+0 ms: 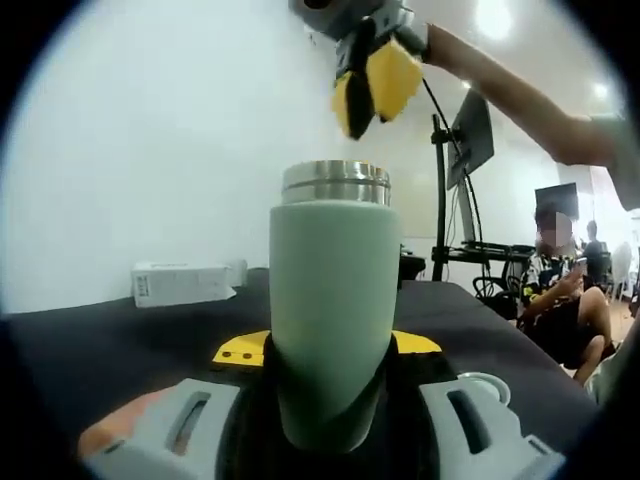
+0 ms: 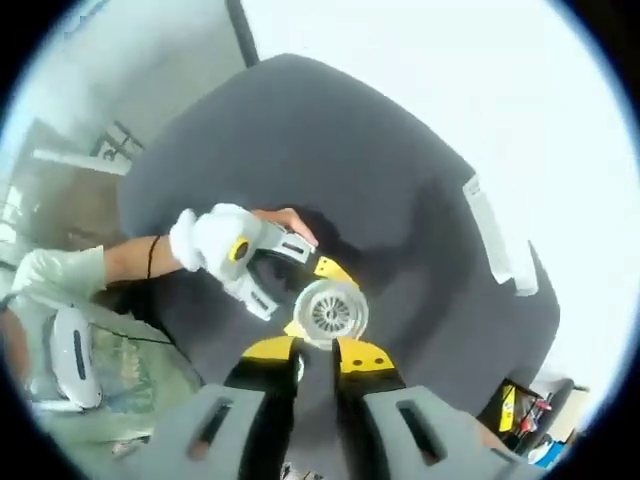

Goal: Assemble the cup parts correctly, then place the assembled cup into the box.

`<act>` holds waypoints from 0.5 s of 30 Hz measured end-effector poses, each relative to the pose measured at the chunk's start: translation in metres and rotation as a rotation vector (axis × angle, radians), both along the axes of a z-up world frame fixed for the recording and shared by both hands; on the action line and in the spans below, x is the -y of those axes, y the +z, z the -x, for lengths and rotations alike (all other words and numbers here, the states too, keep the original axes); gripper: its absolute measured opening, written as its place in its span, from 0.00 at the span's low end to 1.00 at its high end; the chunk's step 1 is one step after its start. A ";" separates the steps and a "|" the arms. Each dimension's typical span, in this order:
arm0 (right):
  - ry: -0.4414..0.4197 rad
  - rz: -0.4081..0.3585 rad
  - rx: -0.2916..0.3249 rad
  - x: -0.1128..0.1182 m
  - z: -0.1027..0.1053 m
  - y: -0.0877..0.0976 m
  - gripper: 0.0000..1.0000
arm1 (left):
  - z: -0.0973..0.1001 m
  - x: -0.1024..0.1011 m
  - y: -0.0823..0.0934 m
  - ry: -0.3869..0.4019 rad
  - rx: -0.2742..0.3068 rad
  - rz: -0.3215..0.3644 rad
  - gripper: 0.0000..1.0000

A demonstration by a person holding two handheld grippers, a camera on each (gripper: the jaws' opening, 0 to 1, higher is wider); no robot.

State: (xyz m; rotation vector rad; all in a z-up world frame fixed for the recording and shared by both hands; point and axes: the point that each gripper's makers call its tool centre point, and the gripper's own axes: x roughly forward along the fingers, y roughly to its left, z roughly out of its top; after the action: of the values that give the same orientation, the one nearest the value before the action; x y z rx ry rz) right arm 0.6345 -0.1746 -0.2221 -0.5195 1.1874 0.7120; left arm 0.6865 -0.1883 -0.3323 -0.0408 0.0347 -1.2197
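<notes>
Left gripper view: my left gripper [image 1: 330, 400] pinches one green cup [image 1: 330, 300] near its base, upright, long axis vertical, steel rim up, over the dark table [image 1: 120, 340]. My right gripper [image 1: 372, 85] hangs directly above the cup, well apart, looking down into the mouth; its jaws stand slightly spread, holding nothing. One white box [image 1: 185, 282] lies far left. I count one cup, one box.

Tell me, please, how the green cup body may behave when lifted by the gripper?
The green cup body looks rigid and smooth, so it may slip between the pads. Tall and narrow, upright on the table, it could tip easily. Its metal rim suggests some weight.
</notes>
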 end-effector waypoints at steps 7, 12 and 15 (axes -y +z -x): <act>-0.036 -0.011 0.134 0.028 0.012 0.003 0.11 | 0.000 -0.001 -0.001 0.001 -0.005 0.001 0.40; -0.045 0.012 0.210 0.038 -0.016 0.006 0.12 | 0.001 0.000 -0.001 0.002 -0.006 0.001 0.40; -0.064 0.030 0.114 0.031 -0.023 -0.002 0.12 | 0.001 -0.001 -0.001 0.002 -0.007 0.000 0.40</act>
State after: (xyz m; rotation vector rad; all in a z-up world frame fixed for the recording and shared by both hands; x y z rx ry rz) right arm 0.6577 -0.2054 -0.2244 -0.5381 1.1049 0.6033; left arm 0.6858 -0.1875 -0.3333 -0.0449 0.0403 -1.2176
